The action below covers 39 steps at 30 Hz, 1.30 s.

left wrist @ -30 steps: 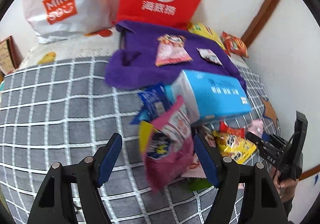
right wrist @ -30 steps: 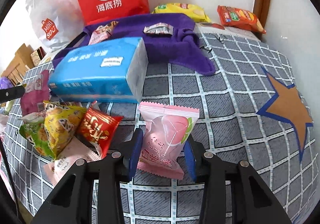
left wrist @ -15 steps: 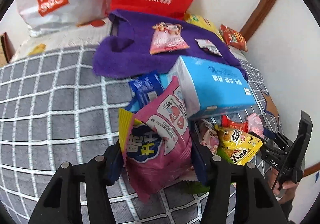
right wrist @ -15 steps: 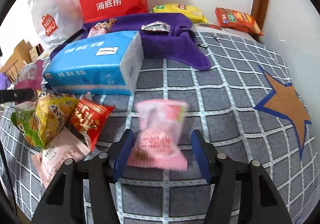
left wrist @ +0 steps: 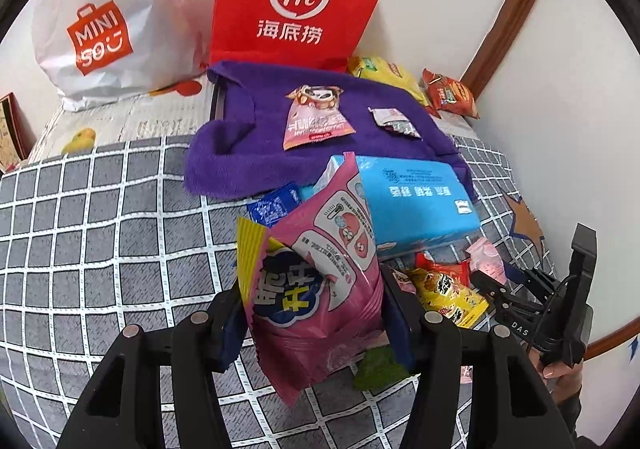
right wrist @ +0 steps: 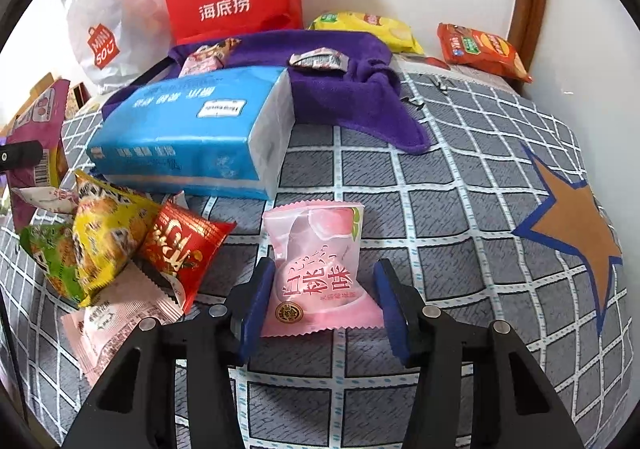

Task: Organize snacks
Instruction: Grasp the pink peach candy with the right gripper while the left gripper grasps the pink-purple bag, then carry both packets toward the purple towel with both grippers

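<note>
My left gripper (left wrist: 316, 313) has its jaws pinching a tall magenta foil snack bag with a yellow edge (left wrist: 316, 281), held upright above the grey checked bedspread (left wrist: 100, 233). My right gripper (right wrist: 324, 303) sits with its jaws spread on either side of a pale pink peach-print sweet packet (right wrist: 320, 269) lying flat on the cloth; the left pad looks to be touching the wrapper, though I can't be sure through the fisheye.

The step I judge to be in hand is carrying the magenta bag to the crumpled purple fleece towel (left wrist: 256, 137), where a pink pouch with a cartoon face (left wrist: 316, 121) and a small silver wrapper (left wrist: 394, 123) already lie. To do it well I would lift clear of the blue plastic-wrapped tissue pack (left wrist: 412, 201) that stands between, keep the squeeze light so the air-filled bag doesn't slip sideways, and set it on a bare patch of towel. The right one should close across the sweet's puffy middle, not its crimped edge.
</note>
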Motion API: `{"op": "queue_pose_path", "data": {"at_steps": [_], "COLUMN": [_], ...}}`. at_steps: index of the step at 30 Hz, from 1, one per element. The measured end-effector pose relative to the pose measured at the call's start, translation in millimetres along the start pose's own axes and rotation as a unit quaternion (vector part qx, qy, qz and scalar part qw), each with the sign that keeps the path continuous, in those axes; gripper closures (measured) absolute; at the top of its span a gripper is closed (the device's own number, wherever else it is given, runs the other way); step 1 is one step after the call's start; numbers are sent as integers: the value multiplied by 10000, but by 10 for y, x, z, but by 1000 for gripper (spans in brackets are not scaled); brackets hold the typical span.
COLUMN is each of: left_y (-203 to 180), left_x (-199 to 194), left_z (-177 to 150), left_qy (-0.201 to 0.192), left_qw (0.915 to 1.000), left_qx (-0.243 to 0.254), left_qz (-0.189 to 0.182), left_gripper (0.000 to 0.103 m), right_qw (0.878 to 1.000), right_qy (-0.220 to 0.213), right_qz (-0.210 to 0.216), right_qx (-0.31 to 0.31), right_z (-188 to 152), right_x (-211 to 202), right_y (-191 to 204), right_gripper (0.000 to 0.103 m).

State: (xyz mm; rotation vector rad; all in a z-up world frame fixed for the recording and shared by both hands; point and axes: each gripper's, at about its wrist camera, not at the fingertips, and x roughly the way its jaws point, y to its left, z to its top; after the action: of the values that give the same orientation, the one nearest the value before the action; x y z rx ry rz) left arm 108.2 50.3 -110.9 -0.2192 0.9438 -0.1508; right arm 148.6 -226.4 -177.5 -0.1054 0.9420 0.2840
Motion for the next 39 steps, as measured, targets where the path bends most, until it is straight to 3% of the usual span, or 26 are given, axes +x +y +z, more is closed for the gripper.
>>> {"op": "queue_pose_path", "data": {"at_steps": [6, 21, 39], "left_y": [-11, -27, -406], "left_x": [-126, -372, -214], "left_z": [95, 345, 1168], "left_qy": [-181, -488, -742], "left_qw": [9998, 9988, 9967], "left_qx": [-13, -53, 300], "left_qz": [-9, -22, -111], "left_gripper": [47, 47, 47], "right_qw": [9991, 9970, 9921], "right_qy": [-310, -566, -1221], "right_qz": [182, 377, 281], "right_qx": [202, 358, -19], "right_z": [180, 657, 1777], "right_x": [-313, -466, -486], "right_y": [-95, -55, 314], "right_gripper": [52, 52, 52]}}
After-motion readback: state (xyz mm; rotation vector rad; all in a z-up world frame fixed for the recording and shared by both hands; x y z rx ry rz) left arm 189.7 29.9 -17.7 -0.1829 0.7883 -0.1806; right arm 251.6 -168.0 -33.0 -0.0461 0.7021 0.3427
